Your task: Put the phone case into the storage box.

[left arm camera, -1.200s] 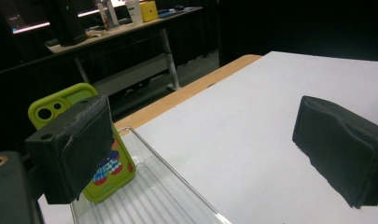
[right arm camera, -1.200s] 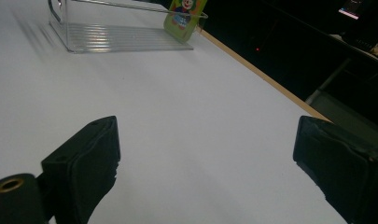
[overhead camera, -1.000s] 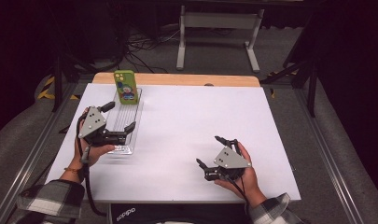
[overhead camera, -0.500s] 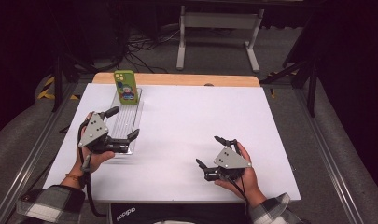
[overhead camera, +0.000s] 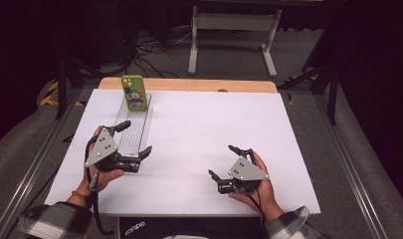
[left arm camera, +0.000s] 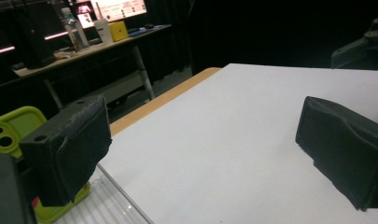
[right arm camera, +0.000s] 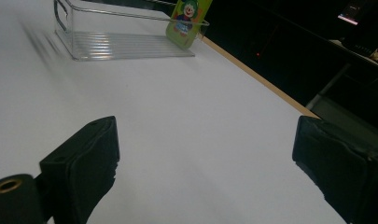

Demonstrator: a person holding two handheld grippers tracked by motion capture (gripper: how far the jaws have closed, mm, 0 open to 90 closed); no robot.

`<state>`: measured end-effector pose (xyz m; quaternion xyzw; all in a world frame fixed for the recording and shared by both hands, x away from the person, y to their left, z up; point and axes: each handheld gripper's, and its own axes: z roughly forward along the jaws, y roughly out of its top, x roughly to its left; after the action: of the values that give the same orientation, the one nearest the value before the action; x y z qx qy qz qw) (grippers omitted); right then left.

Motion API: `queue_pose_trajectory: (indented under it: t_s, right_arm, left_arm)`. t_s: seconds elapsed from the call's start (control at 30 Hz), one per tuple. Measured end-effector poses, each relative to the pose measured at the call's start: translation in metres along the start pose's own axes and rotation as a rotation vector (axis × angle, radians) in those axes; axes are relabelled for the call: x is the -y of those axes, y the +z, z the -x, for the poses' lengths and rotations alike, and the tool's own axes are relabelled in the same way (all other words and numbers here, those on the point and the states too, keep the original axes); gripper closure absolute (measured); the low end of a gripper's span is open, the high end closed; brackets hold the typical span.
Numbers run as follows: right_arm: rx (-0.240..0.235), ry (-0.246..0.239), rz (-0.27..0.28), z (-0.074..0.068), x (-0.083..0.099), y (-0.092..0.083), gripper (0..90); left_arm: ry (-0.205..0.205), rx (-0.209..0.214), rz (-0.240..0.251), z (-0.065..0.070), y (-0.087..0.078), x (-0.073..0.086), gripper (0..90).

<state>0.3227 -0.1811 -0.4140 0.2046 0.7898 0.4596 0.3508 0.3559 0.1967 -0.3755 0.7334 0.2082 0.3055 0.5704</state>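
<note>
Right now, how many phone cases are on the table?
1. A lime-green phone case with a cartoon clown print stands propped upright at the far end of the long clear plastic tray, on the table's left side. None other shows; the tray's near end looks empty.

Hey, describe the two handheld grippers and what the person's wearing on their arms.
Both the left gripper and the right gripper are black, each with two blocky, padded black jaws and a grey three-cornered plate on top dotted with small holes. A black cable trails from each toward the person. The sleeves are a black-and-white plaid, and there's an orange band at the left wrist.
</note>
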Motion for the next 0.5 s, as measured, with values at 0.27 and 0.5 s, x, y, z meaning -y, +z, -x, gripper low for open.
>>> queue_pose_trajectory:
  t_s: [0.27,0.5]
  right_arm:
    - [-0.004,0.005,0.013,-0.001,-0.003,-0.001,8.0]
    - [-0.012,0.018,0.012,-0.001,-0.003,-0.001,8.3]
  left_arm:
    - [0.001,0.019,-0.015,0.013,0.001,0.004,2.5]
    - [0.02,0.027,-0.022,0.024,0.0,0.009,2.7]
